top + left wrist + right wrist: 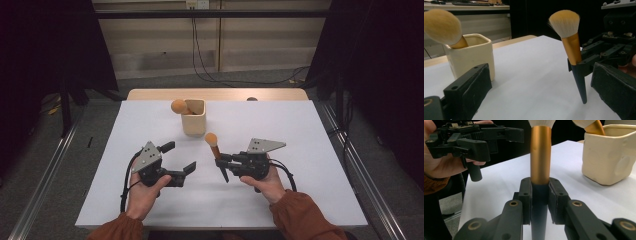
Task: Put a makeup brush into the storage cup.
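Two brushes: one in cup (194, 118), one (214, 146) upright, pinched by my right gripper (223, 161).
Left gripper (181, 157): wide, empty.
Risk: my tilting could make the tapered handle slip.

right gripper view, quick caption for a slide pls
Right gripper clamps a makeup brush upright beside a cream cup.

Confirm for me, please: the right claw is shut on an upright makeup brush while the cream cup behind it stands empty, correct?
Not quite: the cream cup is not empty; a second brush leans inside it, as the left gripper view shows. The rest holds: the right claw is shut on the upright makeup brush.
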`<state>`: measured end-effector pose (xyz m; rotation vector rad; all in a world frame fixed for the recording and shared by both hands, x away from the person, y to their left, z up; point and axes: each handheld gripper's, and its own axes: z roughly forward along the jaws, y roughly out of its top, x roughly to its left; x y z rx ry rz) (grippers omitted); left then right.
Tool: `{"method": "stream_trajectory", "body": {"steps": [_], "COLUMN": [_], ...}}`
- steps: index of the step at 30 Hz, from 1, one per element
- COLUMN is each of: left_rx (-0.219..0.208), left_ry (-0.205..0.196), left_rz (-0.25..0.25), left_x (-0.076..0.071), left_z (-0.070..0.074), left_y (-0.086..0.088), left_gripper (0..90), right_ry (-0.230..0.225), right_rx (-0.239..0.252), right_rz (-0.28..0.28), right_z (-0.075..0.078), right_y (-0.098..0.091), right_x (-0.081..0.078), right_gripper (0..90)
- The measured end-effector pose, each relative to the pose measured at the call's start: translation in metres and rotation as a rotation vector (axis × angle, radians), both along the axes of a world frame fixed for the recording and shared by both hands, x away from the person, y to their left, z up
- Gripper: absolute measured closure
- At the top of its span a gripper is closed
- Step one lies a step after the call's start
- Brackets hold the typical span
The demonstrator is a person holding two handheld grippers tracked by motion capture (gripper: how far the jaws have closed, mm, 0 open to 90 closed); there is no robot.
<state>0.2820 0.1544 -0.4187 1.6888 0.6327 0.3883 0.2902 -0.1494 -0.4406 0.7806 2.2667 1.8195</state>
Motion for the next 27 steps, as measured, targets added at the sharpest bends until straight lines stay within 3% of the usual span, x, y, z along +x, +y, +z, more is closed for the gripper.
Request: {"method": "stream_trajectory", "body": {"steps": [16, 18, 20, 27], "left_rx": [-0.003, -0.016, 0.001, -0.011], "left_ry": [-0.012, 0.011, 0.008, 0.001], "left_rz": [-0.065, -0.078, -0.067, -0.082], "left_x": [0.018, 0.020, 0.021, 0.023], "left_z": [0.012, 0.013, 0.015, 0.020], "left_y": [-0.039, -0.047, -0.054, -0.069], "left_gripper": [2.9, 1.8, 1.8, 5.3], "right_ry": [0.001, 0.000, -0.002, -0.006], "right_rx": [0.006, 0.007, 0.008, 0.012], "right_rz": [0.007, 0.007, 0.006, 0.001], "right_z": [0.000, 0.000, 0.001, 0.002], "right_y": [0.003, 0.003, 0.003, 0.003], "right_x": [-0.001, -0.001, -0.001, -0.002], "right_gripper": [75.1, 75.1, 75.2, 75.1]}}
